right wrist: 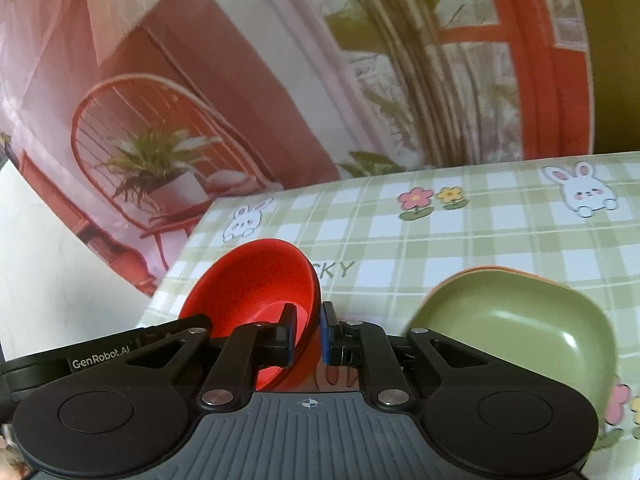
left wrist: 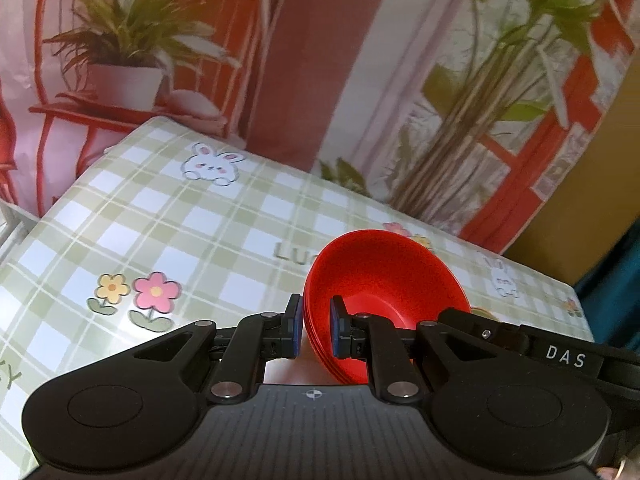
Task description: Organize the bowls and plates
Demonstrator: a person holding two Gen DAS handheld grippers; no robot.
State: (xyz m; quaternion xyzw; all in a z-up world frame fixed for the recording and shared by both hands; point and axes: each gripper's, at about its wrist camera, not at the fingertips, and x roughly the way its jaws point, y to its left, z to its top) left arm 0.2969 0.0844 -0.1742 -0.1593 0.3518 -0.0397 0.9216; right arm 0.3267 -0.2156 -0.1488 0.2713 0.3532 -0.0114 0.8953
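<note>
A stack of red bowls is held tilted over the checked tablecloth. My left gripper is shut on its left rim, one blue pad inside and one outside. In the right wrist view the same red bowls show from the other side, with my right gripper shut on the right rim. Each view shows the other tool's black housing beside the bowls. A green square plate sits to the right on orange plates.
The table bears a green checked cloth with rabbits and flowers. Behind it hangs a printed backdrop of a red chair and potted plants. The table's left edge drops off near the bowls.
</note>
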